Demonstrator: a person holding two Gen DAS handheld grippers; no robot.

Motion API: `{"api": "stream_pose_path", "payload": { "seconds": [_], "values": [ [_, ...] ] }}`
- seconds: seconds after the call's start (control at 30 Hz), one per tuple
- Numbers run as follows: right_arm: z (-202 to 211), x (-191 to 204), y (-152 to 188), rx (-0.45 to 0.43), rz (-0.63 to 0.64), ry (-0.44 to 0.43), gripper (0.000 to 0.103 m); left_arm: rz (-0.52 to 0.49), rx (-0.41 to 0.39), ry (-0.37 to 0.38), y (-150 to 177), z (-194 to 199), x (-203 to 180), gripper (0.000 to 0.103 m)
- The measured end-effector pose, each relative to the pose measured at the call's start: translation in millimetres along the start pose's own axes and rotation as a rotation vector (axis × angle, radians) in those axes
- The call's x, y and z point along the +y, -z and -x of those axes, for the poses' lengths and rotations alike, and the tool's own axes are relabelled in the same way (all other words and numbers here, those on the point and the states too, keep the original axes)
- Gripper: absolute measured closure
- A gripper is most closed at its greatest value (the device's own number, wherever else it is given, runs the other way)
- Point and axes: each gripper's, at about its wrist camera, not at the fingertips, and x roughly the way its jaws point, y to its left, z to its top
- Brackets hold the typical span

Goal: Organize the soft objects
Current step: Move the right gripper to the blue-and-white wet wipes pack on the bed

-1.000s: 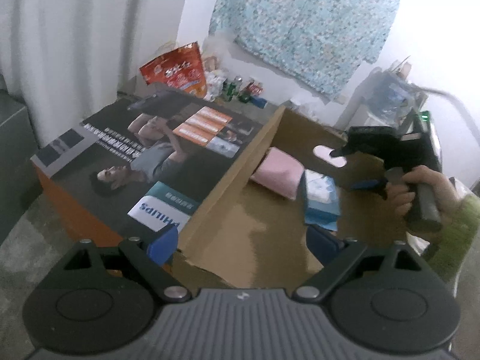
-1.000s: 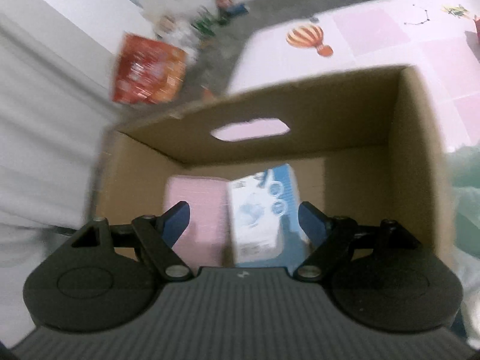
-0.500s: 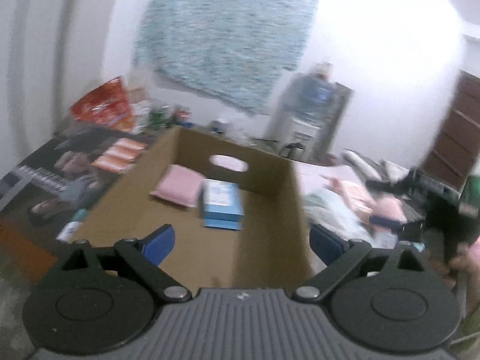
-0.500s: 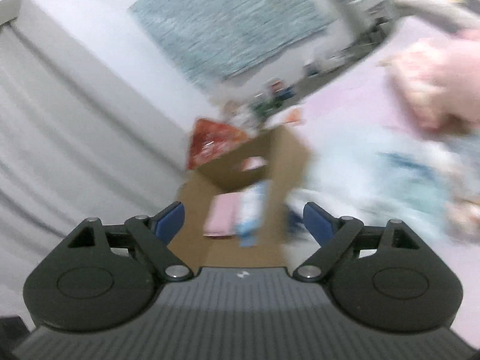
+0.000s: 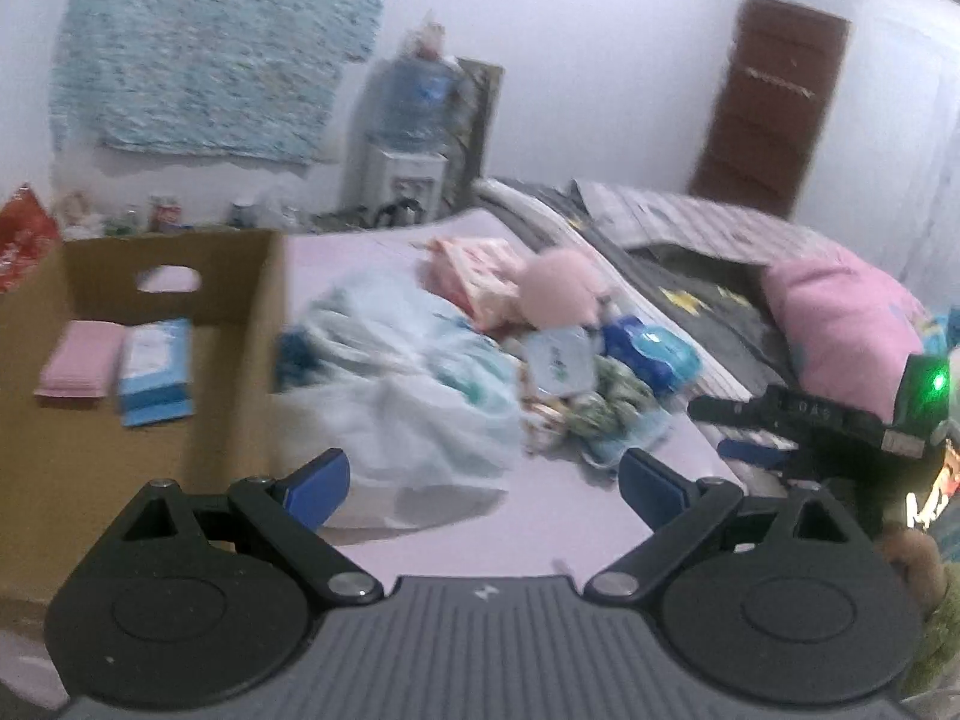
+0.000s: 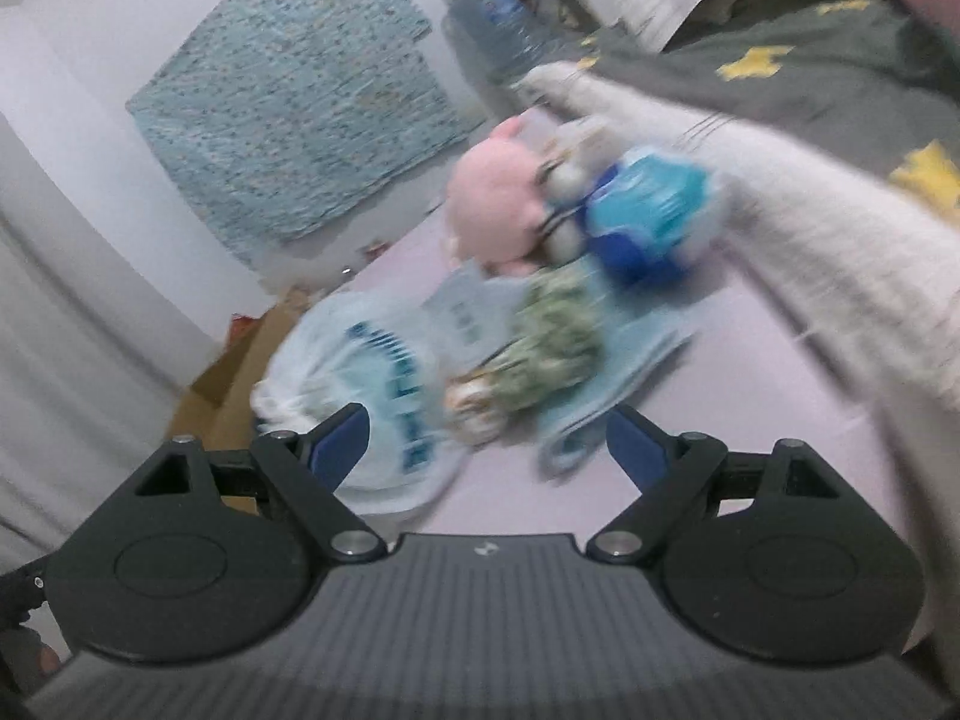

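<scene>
Cardboard box (image 5: 150,456) sits far left with two packs stowed; we hold both tongs, left (image 5: 483,483) and right (image 6: 489,438), wide and empty over the bed's (image 5: 540,516) soft pile (image 5: 540,360), judging another pick next.

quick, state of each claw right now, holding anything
left claw: open, holding nothing
right claw: open, holding nothing, jaws have just been opening

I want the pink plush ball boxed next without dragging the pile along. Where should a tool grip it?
Probably across the pink plush ball's rounded upper half, coming from above: it sits atop the pile, its top bare, while packets crowd its lower sides. Blur hides finer detail.
</scene>
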Motion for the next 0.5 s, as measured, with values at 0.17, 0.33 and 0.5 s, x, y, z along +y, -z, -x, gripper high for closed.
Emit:
{"api": "stream_pose_path", "payload": {
  "seconds": [0.17, 0.33, 0.5],
  "values": [
    [1.7, -35.2, -21.5, -0.062, 0.036, 0.049, 0.017, -0.067, 0.03, 0.01, -0.1, -41.5, -36.0, 0.006],
    [-17.9, -58.7, -49.9, -0.068, 0.077, 0.089, 0.018, -0.094, 0.071, -0.009, 1.4, -74.5, -55.3, 0.007],
    [-48.1, -67.4, -79.7, -0.048, 0.088, 0.115, 0.02, -0.109, 0.111, -0.025, 5.8, -99.7, -64.4, 0.015]
  ]
}}
